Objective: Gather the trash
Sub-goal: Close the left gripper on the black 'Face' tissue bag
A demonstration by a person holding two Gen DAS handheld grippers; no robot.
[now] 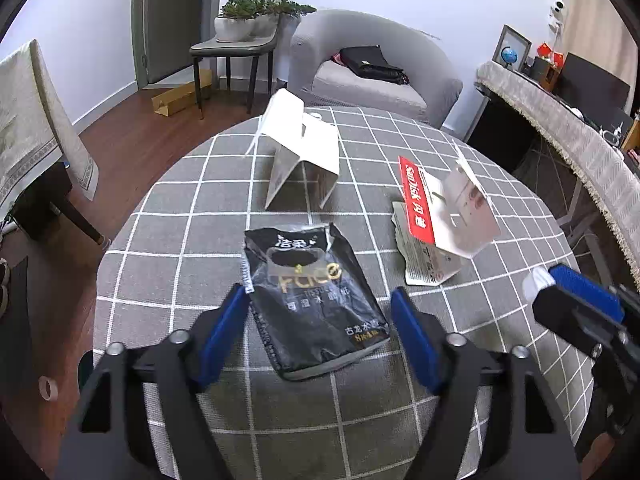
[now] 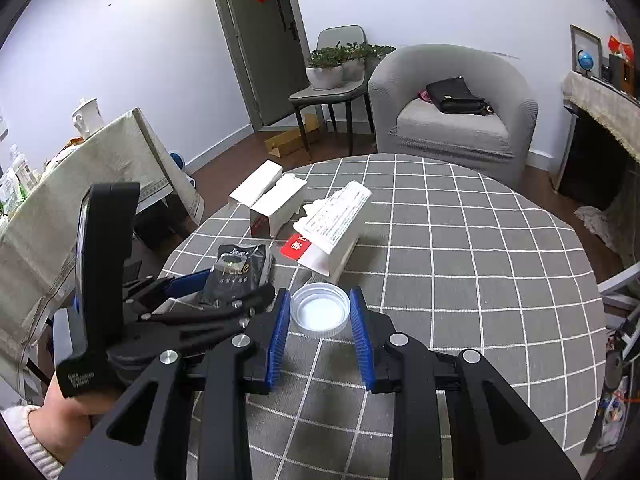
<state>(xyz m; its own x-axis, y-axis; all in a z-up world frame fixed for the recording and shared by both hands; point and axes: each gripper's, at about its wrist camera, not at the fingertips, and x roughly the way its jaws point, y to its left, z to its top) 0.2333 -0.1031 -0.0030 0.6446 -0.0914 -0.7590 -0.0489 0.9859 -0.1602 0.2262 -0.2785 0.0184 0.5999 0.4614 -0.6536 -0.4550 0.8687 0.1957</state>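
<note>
A black tissue wrapper (image 1: 316, 300) lies on the round grey checked table (image 1: 400, 152). My left gripper (image 1: 320, 308) is open, its blue fingers either side of the wrapper, just above it. In the right wrist view the wrapper (image 2: 240, 276) lies between the left gripper's fingers. A white plastic lid (image 2: 320, 312) lies open side up on the table. My right gripper (image 2: 322, 312) closely brackets the lid; whether the pads touch it I cannot tell. In the left wrist view the right gripper (image 1: 560, 292) holds the lid (image 1: 538, 282) at the right edge.
An opened white carton (image 1: 302, 152) lies at the table's far side. A red-and-white blister pack with leaflets (image 1: 436, 220) lies right of the wrapper. Beyond the table are a grey armchair (image 1: 372, 72), a chair with potted plants (image 1: 240, 40) and a cloth-covered desk (image 1: 560, 120).
</note>
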